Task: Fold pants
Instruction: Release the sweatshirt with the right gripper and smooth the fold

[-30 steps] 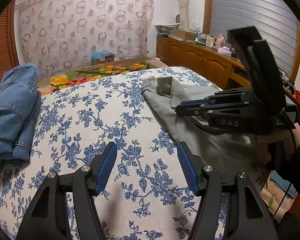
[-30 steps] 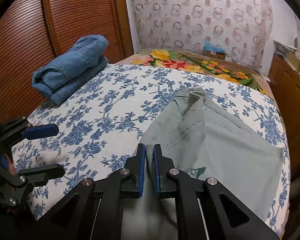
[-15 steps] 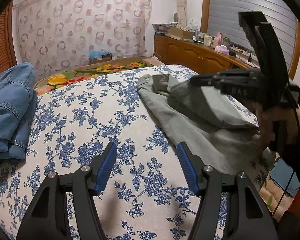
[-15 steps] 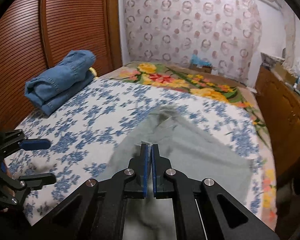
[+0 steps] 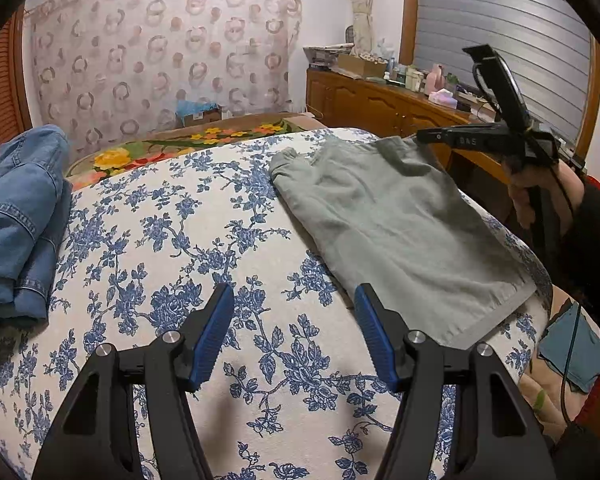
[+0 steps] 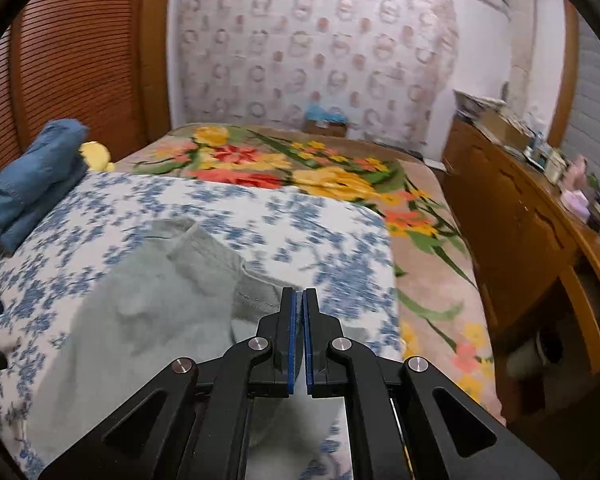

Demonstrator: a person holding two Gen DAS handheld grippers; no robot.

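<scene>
Grey-green pants point(image 5: 396, 224) lie spread on the right side of the bed with the blue-flowered cover point(image 5: 172, 248). My right gripper point(image 6: 299, 300) is shut on the pants' far right corner and holds that corner lifted; in the left wrist view it point(image 5: 424, 136) shows at the cloth's upper right. The pants also show blurred in the right wrist view point(image 6: 148, 304). My left gripper point(image 5: 294, 304) is open and empty, low over the cover just left of the pants' near edge.
Folded blue jeans point(image 5: 16, 216) lie at the bed's left edge by a slatted wooden door point(image 6: 60, 80). A wooden sideboard point(image 5: 380, 100) with small items runs along the right. A floral blanket point(image 6: 300, 168) covers the far end of the bed.
My right gripper has lifted and carried the pants' corner away to the right and far side, unfolding the cloth so it now lies spread flat. My left gripper has stayed open and nearly still.
</scene>
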